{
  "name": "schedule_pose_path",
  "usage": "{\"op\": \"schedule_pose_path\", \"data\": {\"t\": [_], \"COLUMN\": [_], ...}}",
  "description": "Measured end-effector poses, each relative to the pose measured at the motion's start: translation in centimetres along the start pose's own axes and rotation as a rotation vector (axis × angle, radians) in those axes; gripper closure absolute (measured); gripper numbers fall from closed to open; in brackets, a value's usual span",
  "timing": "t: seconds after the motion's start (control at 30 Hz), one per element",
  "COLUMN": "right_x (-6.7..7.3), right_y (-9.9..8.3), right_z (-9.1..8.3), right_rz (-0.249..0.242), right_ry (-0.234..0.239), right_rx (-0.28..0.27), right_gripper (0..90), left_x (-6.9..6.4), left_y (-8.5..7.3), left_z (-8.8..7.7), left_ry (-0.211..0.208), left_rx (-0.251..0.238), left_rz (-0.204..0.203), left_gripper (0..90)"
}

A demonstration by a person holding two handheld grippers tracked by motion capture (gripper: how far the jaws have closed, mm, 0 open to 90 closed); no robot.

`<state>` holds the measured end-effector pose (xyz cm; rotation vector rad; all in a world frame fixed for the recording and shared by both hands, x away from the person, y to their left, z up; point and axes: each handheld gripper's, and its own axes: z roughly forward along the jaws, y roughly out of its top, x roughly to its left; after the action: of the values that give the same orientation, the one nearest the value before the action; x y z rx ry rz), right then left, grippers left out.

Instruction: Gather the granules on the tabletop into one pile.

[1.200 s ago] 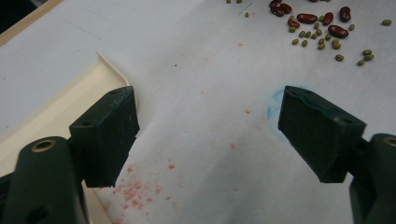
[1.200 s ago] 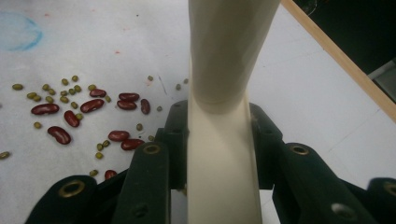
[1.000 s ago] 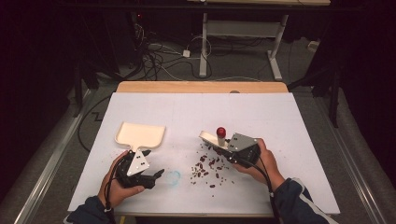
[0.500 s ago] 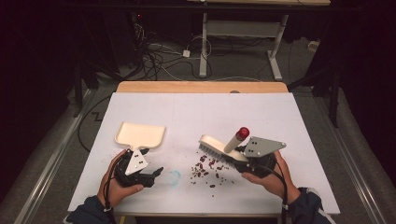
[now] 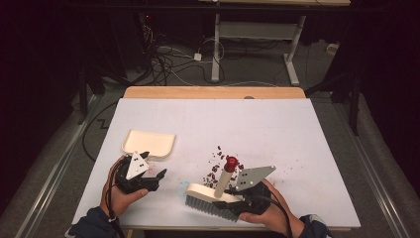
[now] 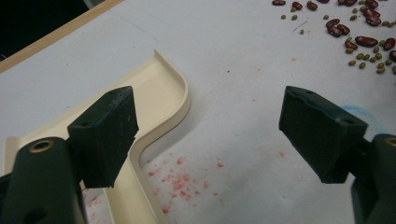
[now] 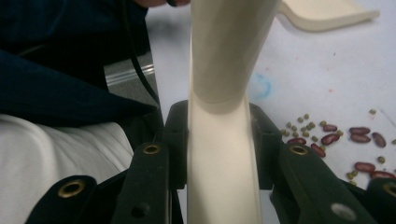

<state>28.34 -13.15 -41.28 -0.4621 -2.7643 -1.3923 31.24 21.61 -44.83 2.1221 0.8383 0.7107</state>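
Observation:
A cream brush (image 5: 205, 191) with grey bristles and a red-tipped handle (image 5: 231, 161) sits near the table's front edge. My right gripper (image 5: 232, 199) is shut on the brush; in the right gripper view both pads press its cream handle (image 7: 222, 154). Red and green beans (image 5: 218, 166) lie scattered just beyond the brush, and beans (image 7: 336, 135) also show at the right of the right gripper view. A cream dustpan (image 5: 148, 143) lies flat at the left. My left gripper (image 5: 157, 176) hovers open just in front of it, with the dustpan's rim (image 6: 180, 93) beside its left pad (image 6: 105, 133).
The white table top (image 5: 277, 129) has a wooden far edge (image 5: 213, 92). A faint blue mark (image 7: 264, 86) and red stains (image 6: 182, 179) are on the surface. Cables and desk legs stand on the floor behind the table.
My right hand has drawn the brush back toward the front edge, so the beans now lie beyond the bristles. The left gripper has stayed by the dustpan.

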Motion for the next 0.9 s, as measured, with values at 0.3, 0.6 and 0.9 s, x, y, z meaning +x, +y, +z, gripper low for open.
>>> {"op": "schedule_pose_path", "data": {"t": [0.3, 0.6, 0.9], "right_x": [-1.6, -4.9, -8.2], "right_y": [-0.7, -0.6, 0.0], "right_z": [1.3, 0.9, 0.5], "right_rz": [0.01, 0.037, 0.066], "right_ry": [-0.054, -0.134, -0.188], "right_rx": [0.05, 0.044, 0.048], "right_gripper": [67.1, 66.9, 66.8], "left_x": [-0.1, -0.5, -0.7], "left_y": [-0.1, 0.0, -0.1], "left_z": [0.2, 0.6, 0.8], "left_ry": [-0.005, -0.02, -0.029], "left_rx": [0.01, 0.03, 0.043], "left_rz": [0.005, 0.022, 0.03], "left_gripper": [18.8, 18.8, 18.8]}}
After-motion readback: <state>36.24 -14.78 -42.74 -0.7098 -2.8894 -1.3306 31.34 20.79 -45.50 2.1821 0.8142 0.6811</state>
